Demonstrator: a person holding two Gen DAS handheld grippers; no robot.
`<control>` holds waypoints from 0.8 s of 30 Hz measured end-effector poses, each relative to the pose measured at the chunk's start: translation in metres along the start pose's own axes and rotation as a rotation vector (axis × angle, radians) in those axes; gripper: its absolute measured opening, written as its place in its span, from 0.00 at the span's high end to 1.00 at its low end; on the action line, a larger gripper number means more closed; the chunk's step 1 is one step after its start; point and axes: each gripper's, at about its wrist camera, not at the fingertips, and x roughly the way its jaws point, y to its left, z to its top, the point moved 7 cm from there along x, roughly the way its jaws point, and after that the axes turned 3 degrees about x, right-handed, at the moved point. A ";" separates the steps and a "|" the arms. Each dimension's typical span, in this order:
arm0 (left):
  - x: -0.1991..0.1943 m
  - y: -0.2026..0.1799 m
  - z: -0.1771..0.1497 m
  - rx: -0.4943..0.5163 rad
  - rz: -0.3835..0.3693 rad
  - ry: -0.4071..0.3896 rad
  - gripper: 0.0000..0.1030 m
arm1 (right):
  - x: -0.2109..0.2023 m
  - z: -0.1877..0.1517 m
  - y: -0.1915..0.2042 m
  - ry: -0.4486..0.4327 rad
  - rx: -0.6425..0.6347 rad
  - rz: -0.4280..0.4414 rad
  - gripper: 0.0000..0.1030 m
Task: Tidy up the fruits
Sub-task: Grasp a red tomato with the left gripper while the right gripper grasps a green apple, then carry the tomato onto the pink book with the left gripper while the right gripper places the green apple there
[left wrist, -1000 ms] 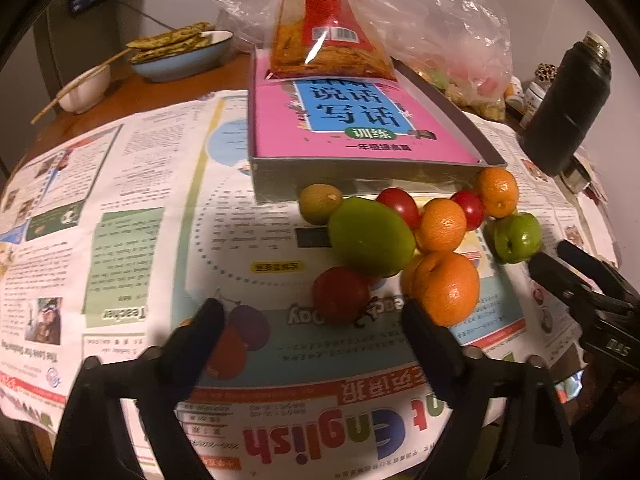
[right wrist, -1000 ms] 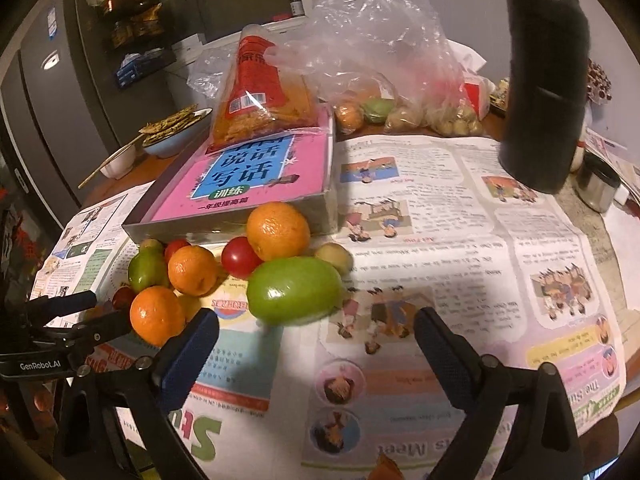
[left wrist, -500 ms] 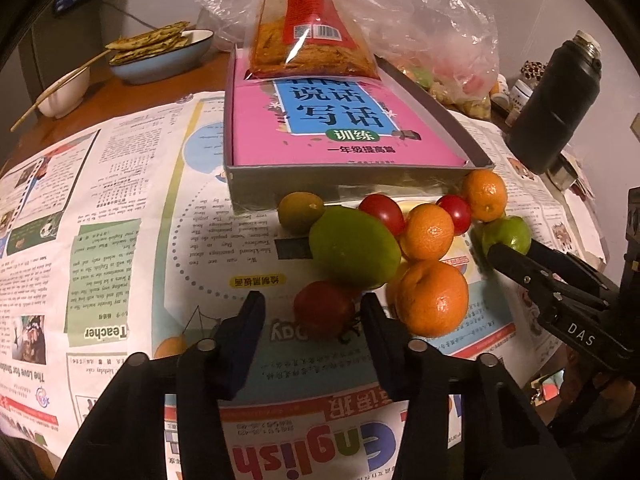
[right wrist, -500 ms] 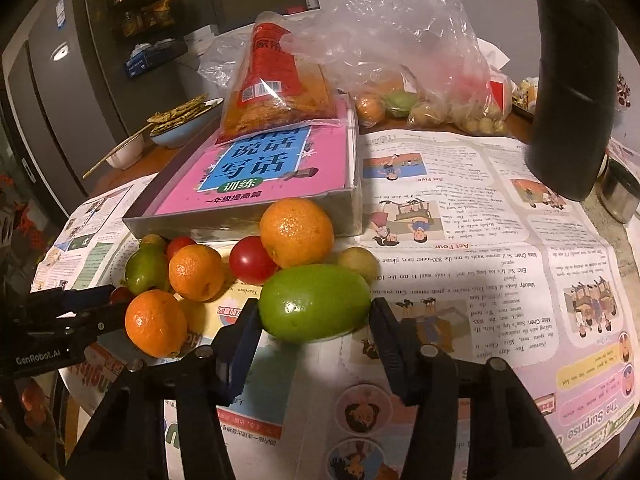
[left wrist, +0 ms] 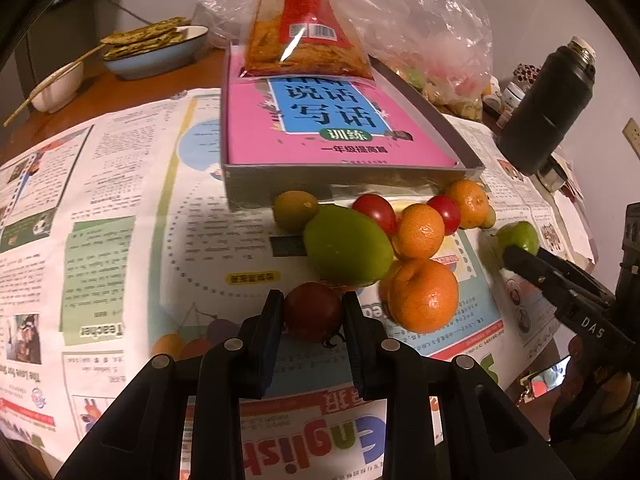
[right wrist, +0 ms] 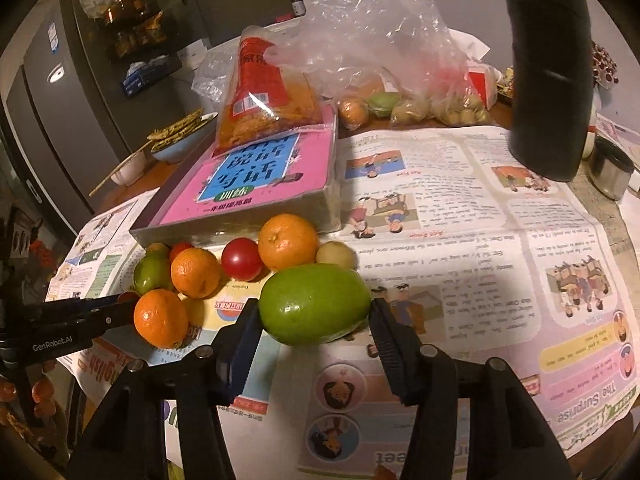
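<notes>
Black left gripper point(left wrist: 313, 316) jaws, wide a second earlier, had clamped the dark-red round tomato point(left wrist: 313, 316) on the newspaper point(left wrist: 120, 208); right gripper point(right wrist: 314, 322) had gripped the large green oval mango point(right wrist: 314, 304). Both fruits were ready for lifting.

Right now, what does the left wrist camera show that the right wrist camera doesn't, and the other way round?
Only the left wrist view: the left gripper shut on a dark red tomato, and the thermos cap.

Only the right wrist view: the right gripper shut on the green mango, the fridge, and a steel cup.

Both: the oranges, the pink book in its tray, the snack bag and the newspaper.
</notes>
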 end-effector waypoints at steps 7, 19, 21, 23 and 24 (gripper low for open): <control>-0.019 0.004 0.013 -0.001 0.015 -0.048 0.70 | -0.010 0.014 0.001 -0.035 -0.005 0.008 0.47; -0.024 0.001 0.052 0.009 0.030 -0.090 0.70 | -0.007 0.052 0.020 -0.091 -0.047 0.033 0.47; -0.023 0.002 0.060 0.008 0.034 -0.097 0.70 | -0.003 0.060 0.025 -0.101 -0.058 0.040 0.47; -0.022 0.002 0.069 0.008 0.039 -0.105 0.70 | 0.000 0.065 0.028 -0.101 -0.064 0.045 0.47; -0.021 0.002 0.072 0.009 0.041 -0.108 0.70 | 0.002 0.068 0.030 -0.101 -0.067 0.046 0.47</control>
